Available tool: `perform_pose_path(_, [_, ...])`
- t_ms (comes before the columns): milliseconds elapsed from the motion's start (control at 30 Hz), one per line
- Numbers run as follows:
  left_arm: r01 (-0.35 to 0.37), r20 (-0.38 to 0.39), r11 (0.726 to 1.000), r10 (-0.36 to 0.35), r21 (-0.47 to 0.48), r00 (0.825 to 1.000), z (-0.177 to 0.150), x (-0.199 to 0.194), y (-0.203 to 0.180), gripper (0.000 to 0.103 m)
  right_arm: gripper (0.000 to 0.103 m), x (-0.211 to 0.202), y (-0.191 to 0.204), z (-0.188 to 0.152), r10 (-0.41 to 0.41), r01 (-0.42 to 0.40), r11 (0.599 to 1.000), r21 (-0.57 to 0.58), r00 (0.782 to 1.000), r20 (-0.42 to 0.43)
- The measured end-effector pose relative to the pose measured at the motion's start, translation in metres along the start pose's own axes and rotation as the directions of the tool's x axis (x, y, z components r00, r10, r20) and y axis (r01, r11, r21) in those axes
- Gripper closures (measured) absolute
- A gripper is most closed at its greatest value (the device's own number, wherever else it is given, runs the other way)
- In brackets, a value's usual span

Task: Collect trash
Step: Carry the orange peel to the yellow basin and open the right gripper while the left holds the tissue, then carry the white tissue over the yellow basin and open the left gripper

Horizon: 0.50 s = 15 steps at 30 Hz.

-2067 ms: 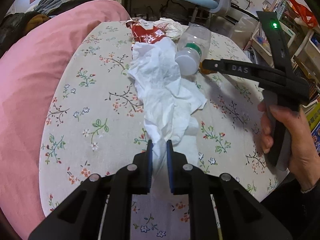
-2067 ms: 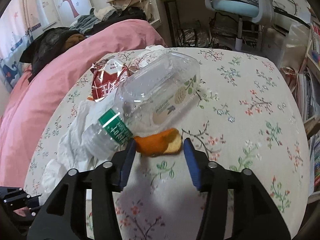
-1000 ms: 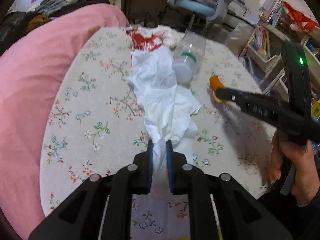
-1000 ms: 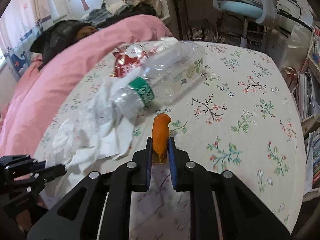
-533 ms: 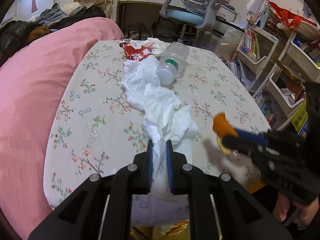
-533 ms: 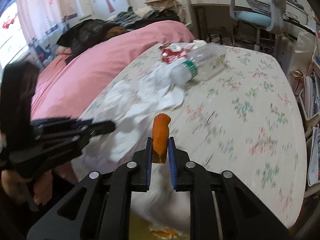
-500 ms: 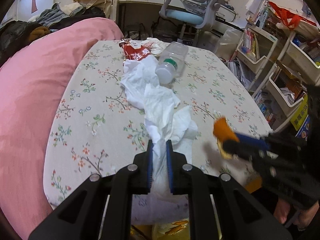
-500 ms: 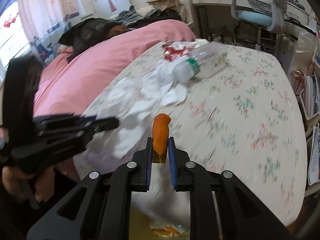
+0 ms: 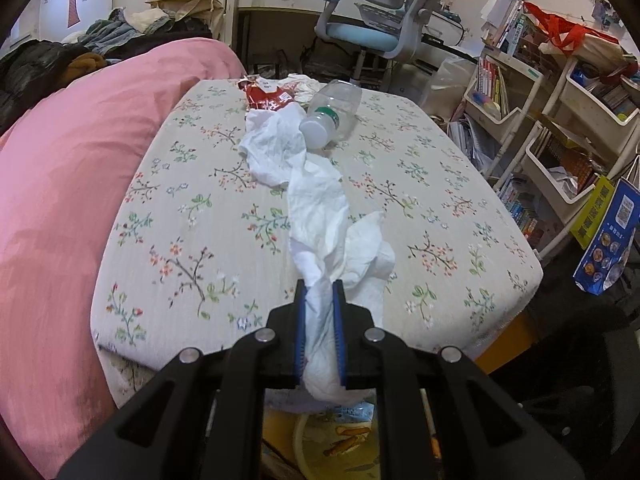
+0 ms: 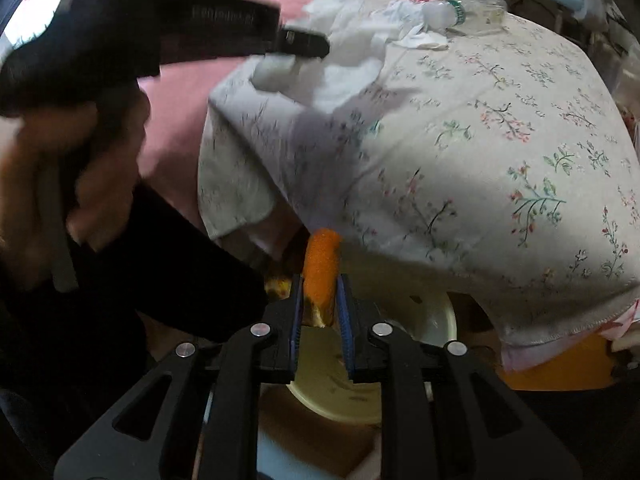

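Left wrist view gives us the clearest look at the surface: a table (image 9: 192, 216) under a pale cloth printed with small flowers and twigs, its near edge hanging over just ahead of our left gripper (image 9: 319, 292). That gripper is nearly closed, its blue pads pinching one end of a long crumpled white tissue (image 9: 316, 208) that trails up the middle of the cloth toward the far edge. At the far edge lie a red snack wrapper (image 9: 268, 98) and a clear plastic bottle (image 9: 334, 114) on its side, its white cap touching the tissue's far end. A pink quilt (image 9: 60, 184) presses against the table's left edge, with heaped clothes behind it. Beyond the far edge stand a white desk and a blue-and-grey chair (image 9: 372, 36); along the right edge, white shelf carts (image 9: 560, 120) hold books and papers.

From the right wrist view we see our right gripper (image 10: 320, 300) below the table's near edge, over a pale yellow bin (image 10: 344, 392) on the floor. Its jaws have just eased apart slightly, yet the orange peel (image 10: 320, 268) still stands upright between the pads, apparently touching both. The left hand (image 10: 60, 184) and its tool show blurred at upper left.
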<state>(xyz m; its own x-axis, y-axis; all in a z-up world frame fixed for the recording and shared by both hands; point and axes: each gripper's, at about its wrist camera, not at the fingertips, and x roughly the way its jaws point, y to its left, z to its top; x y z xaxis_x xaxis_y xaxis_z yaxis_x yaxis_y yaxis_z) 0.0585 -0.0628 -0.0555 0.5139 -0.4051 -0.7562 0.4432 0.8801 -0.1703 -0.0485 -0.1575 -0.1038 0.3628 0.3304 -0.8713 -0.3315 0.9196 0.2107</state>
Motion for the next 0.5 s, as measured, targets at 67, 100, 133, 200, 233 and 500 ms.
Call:
perform_pose_path(67, [0.0,0.001,1.0,0.0,0.0,1.0,-0.004,-0.004,-0.001,0.09,0.077,-0.003,0.001,-0.002,-0.01,0.01,1.0,0.013,1.0,0.013])
perform_pose_path(100, [0.001,0.0,1.0,-0.001,0.001,1.0,-0.007,-0.006,-0.002,0.09,0.07,-0.007,0.0,-0.003,-0.019,0.018,0.999,0.028,0.999,0.03])
perform_pose_path(133, [0.003,-0.002,1.0,-0.003,0.002,1.0,-0.01,-0.007,-0.003,0.09,0.068,-0.011,-0.002,-0.004,-0.027,0.025,0.999,0.04,0.999,0.047])
perform_pose_path(200, [0.009,-0.006,1.0,-0.008,0.006,1.0,-0.015,-0.01,-0.005,0.09,0.062,-0.025,-0.005,-0.004,-0.041,0.032,0.997,0.077,0.993,0.108])
perform_pose_path(233, [0.013,-0.012,1.0,-0.013,0.008,1.0,-0.019,-0.011,-0.008,0.09,0.061,-0.033,-0.008,-0.005,-0.047,0.033,0.995,0.095,0.988,0.145])
perform_pose_path(500, [0.135,-0.19,0.99,-0.139,-0.032,0.972,-0.07,-0.009,-0.031,0.09,0.045,-0.079,-0.043,0.0,-0.14,0.042,0.965,0.259,0.917,0.372])
